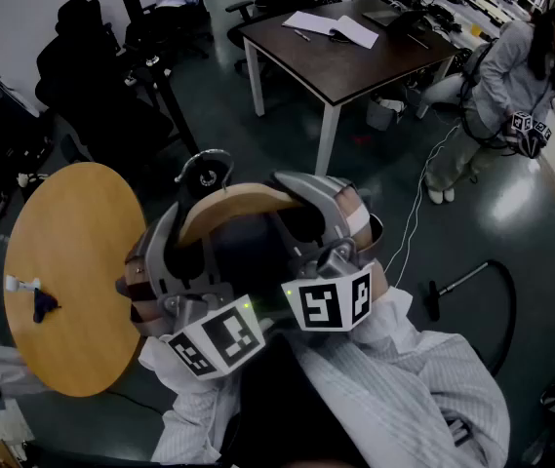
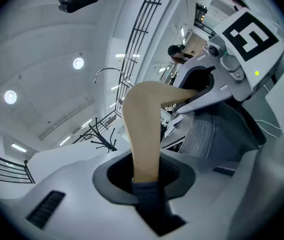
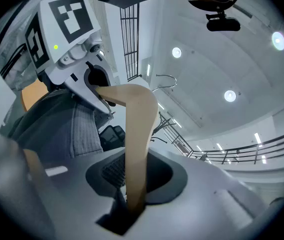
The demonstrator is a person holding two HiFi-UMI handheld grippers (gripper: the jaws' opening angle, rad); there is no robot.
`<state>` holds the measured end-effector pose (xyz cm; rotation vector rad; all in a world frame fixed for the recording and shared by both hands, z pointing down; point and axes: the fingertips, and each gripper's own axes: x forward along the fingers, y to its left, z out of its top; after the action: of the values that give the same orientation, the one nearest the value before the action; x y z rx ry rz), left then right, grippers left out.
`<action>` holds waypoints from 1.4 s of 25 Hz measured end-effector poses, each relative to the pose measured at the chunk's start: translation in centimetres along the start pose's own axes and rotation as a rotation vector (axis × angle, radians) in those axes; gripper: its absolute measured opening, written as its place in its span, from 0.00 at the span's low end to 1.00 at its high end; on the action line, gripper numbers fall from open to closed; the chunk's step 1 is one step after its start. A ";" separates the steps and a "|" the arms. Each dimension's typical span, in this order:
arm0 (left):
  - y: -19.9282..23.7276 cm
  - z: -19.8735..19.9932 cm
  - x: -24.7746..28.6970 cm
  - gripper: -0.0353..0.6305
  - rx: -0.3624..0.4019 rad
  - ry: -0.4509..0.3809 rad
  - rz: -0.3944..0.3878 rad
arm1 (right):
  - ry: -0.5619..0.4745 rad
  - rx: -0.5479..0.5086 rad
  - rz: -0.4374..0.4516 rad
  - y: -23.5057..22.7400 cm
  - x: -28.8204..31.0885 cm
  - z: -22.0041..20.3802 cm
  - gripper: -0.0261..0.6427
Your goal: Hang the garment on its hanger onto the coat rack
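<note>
A curved wooden hanger (image 1: 233,208) with a metal hook (image 1: 205,170) carries a dark garment (image 1: 248,252), raised close under my head. My left gripper (image 1: 165,256) is shut on the hanger's left arm. My right gripper (image 1: 334,220) is shut on its right arm. In the left gripper view the wooden arm (image 2: 144,129) runs between the jaws of the left gripper (image 2: 144,180), with dark cloth (image 2: 150,204) below it. The right gripper view shows the other arm (image 3: 137,144) pinched in the right gripper (image 3: 134,186). A black coat rack top (image 2: 101,134) shows beyond, apart from the hook.
A round wooden table (image 1: 72,281) stands at the left with small items on it. A dark rectangular table (image 1: 355,61) with papers is ahead. Black office chairs (image 1: 82,57) crowd the far left. A person (image 1: 506,91) stands at the right; cable and a floor tool (image 1: 462,281) lie near.
</note>
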<state>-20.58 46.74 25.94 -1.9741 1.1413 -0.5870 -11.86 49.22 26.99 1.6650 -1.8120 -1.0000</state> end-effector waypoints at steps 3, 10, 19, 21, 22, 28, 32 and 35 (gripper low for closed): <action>-0.2 -0.2 -0.1 0.17 0.010 0.004 -0.003 | 0.002 0.013 0.003 0.4 -0.1 -0.1 0.15; -0.1 -0.1 -0.2 0.17 0.022 0.015 0.005 | -0.006 0.023 0.008 0.5 0.0 -0.2 0.15; -0.2 0.2 -0.3 0.17 0.031 0.028 -0.027 | 0.030 0.043 0.018 0.4 -0.4 -0.3 0.15; -0.5 0.4 -0.3 0.17 0.028 0.033 -0.031 | 0.036 0.047 0.023 0.2 -0.5 -0.6 0.15; -0.7 0.5 -0.2 0.17 0.025 0.036 -0.031 | 0.038 0.044 0.022 0.1 -0.6 -0.7 0.15; -2.2 0.3 2.8 0.17 0.012 0.049 -0.028 | 0.035 0.023 -0.001 -0.5 1.5 -3.6 0.15; -3.1 -1.1 7.6 0.17 -0.011 0.074 -0.032 | 0.031 0.016 0.042 -0.5 5.5 -6.8 0.15; -2.3 -2.1 11.7 0.17 -0.004 0.065 -0.031 | 0.023 0.023 0.043 -0.9 9.4 -8.1 0.15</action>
<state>-15.12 36.42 29.22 -1.9917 1.1536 -0.6702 -6.42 38.44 30.11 1.6371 -1.8432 -0.9410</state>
